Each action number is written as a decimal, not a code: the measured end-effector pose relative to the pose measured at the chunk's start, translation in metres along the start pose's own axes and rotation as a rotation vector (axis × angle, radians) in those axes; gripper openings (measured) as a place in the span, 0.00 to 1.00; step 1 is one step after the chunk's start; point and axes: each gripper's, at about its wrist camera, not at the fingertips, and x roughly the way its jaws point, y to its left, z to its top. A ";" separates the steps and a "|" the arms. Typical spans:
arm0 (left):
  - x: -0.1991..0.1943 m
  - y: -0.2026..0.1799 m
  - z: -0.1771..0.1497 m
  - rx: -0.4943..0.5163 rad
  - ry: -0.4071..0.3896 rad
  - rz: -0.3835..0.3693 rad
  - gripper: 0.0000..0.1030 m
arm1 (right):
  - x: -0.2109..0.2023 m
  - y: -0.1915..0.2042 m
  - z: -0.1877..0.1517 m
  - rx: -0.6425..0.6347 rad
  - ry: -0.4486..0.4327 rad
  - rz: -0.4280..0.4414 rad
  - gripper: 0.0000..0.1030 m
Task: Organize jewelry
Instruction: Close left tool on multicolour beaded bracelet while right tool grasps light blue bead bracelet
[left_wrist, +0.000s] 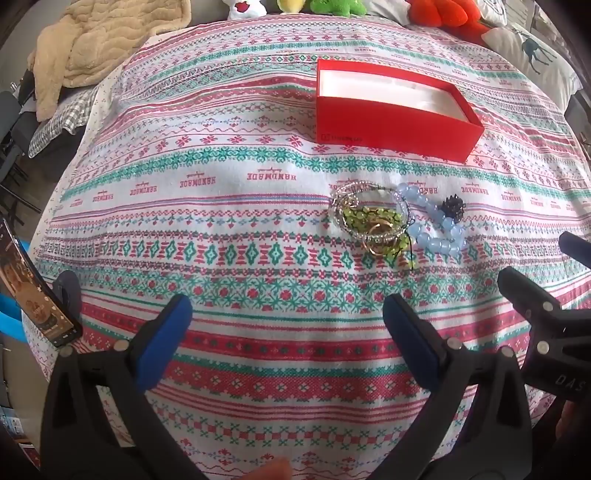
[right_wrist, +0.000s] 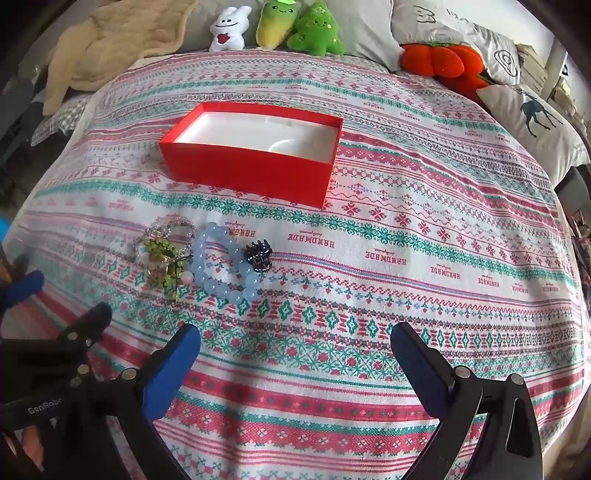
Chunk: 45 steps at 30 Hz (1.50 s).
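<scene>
Jewelry (left_wrist: 391, 221) beyond hand-held gripper (left_wrist: 288, 314) (apart).

The patterned bedspread (right_wrist: 424, 258) lies bare between both wide-open grippers and the small heap of jewelry (left_wrist: 373, 221), so the approach from the near side is clear. The red box (right_wrist: 255, 173) stands just beyond the heap, open at the top, its walls blocking any low pass from the far side. The right gripper (right_wrist: 295, 358) has open cloth ahead and to its right. The left gripper (left_wrist: 288, 325) is crowded by a phone (left_wrist: 33, 291) at its left edge
</scene>
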 end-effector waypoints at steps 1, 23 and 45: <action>0.000 0.001 0.000 -0.001 -0.002 -0.001 1.00 | -0.001 0.000 0.000 -0.002 -0.003 0.001 1.00; -0.011 0.021 0.037 0.043 -0.052 -0.176 1.00 | -0.011 -0.051 0.036 0.054 0.019 0.055 1.00; 0.056 0.026 0.066 0.012 0.147 -0.391 0.41 | 0.068 -0.021 0.044 0.097 0.283 0.319 0.40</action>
